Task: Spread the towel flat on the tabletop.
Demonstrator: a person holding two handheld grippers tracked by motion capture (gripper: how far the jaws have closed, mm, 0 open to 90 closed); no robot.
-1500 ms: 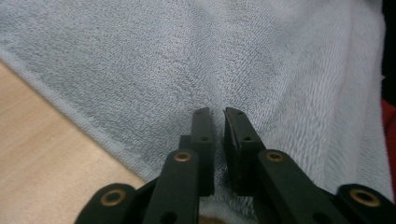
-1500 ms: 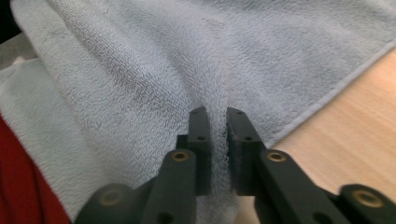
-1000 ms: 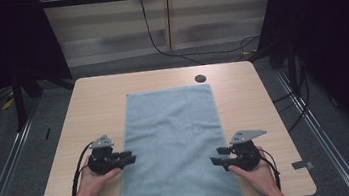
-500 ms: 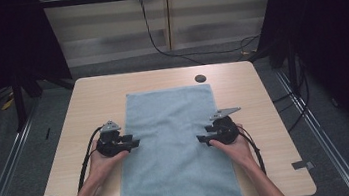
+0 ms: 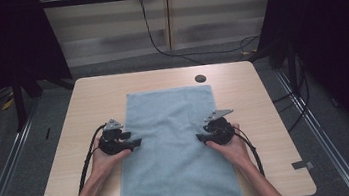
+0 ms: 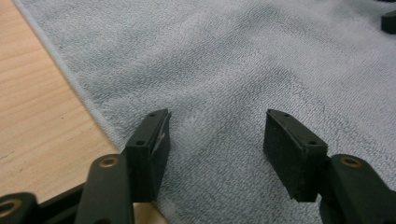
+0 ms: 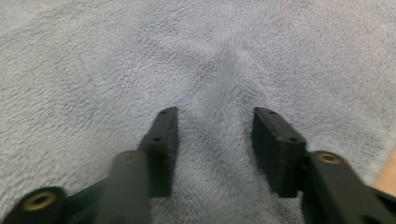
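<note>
My left gripper (image 6: pixel 215 140) sits low over the towel (image 5: pixel 177 153), just inside its left hem, jaws spread with flat cloth between them and the pads not pressing; they have just been opening. My right gripper (image 7: pixel 215 140) is mirrored at the right hem, its jaws apart but just been closing, and a soft ridge of cloth is rising between the pads; I judge they have not yet clamped it. The towel lies flat and lengthwise down the middle of the table (image 5: pixel 87 98), its near end hanging over my edge, its far end short of the small dark cable hole (image 5: pixel 200 78).

To do this well, I would press both sets of pads down into the pile so each catches a proper pinch at the same height along the hems, then close evenly, so the cloth lifts straight instead of skewing.

Compared with a second ago, both hands have moved up the towel from near its bottom corners to about its middle, and slightly inward onto the cloth.
</note>
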